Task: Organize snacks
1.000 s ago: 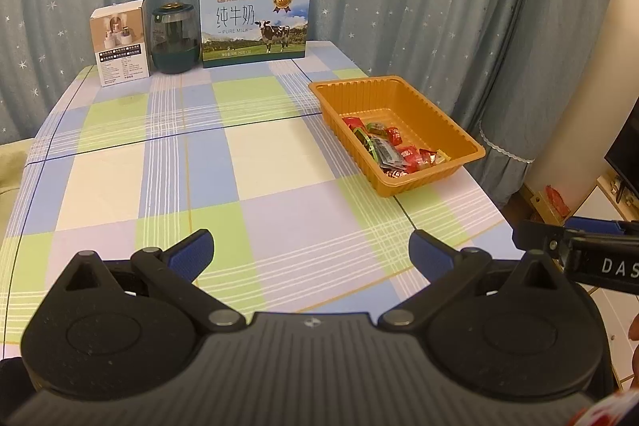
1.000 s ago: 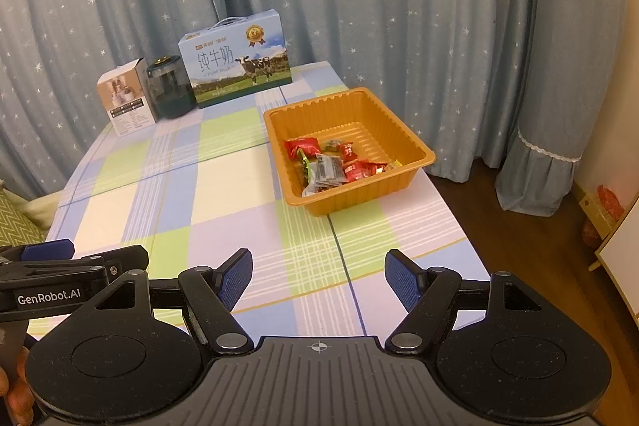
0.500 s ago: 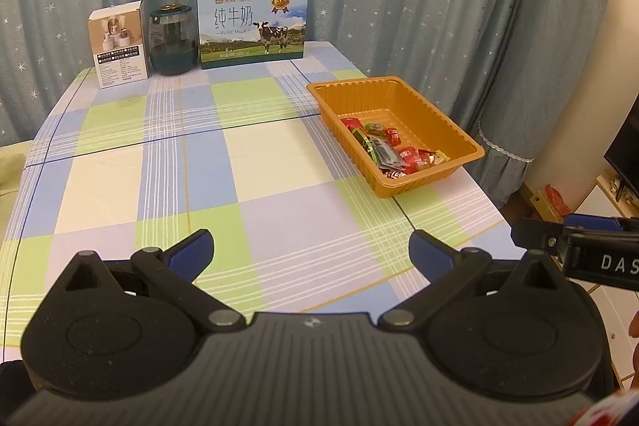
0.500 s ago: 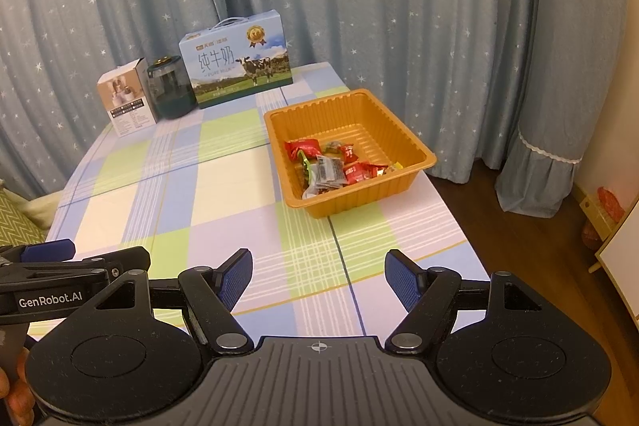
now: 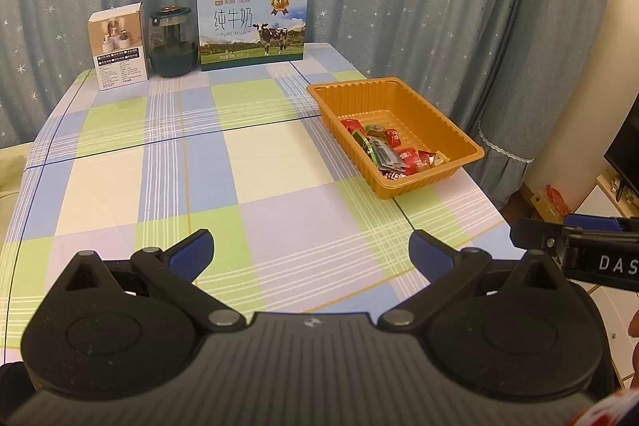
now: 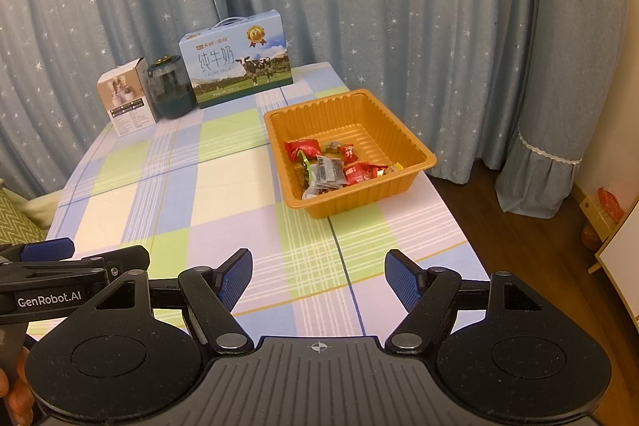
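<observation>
The snacks (image 6: 333, 166), small wrappers mostly red with some grey and green, lie heaped in the near end of an orange ribbed tray (image 6: 415, 146) on the table's right side. The left gripper (image 5: 309, 254) and right gripper (image 6: 318, 276) hang side by side over the near edge, tilted downward, jaws spread wide with nothing between. The checked tablecloth (image 5: 255, 162) meets starry blue curtains (image 6: 399, 6); a milk box (image 5: 251, 22) stands at the back.
</observation>
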A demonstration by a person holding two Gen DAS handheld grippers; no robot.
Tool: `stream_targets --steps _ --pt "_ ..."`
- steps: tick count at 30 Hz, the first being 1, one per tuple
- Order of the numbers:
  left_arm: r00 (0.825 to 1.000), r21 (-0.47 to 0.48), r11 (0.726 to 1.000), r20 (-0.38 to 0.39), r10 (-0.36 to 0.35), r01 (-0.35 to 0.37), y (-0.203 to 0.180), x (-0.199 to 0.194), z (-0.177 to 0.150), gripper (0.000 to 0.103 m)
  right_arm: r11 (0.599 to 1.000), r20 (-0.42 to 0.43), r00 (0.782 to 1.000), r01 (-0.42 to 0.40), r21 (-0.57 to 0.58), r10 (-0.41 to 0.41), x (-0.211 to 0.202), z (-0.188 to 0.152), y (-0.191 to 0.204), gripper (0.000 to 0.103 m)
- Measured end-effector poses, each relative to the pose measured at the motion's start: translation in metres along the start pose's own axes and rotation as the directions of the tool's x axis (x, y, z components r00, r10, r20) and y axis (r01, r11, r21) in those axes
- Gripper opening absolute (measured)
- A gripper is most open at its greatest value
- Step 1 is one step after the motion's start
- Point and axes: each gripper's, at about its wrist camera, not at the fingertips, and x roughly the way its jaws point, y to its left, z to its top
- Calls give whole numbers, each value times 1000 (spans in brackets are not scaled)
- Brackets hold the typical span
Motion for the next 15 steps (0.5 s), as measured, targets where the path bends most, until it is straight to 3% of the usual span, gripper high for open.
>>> stream_targets --steps 15 --pt "1000 0 1000 -1 -2 2 -1 0 1 103 1000 1 1000 1 1 -1 0 1 -1 73"
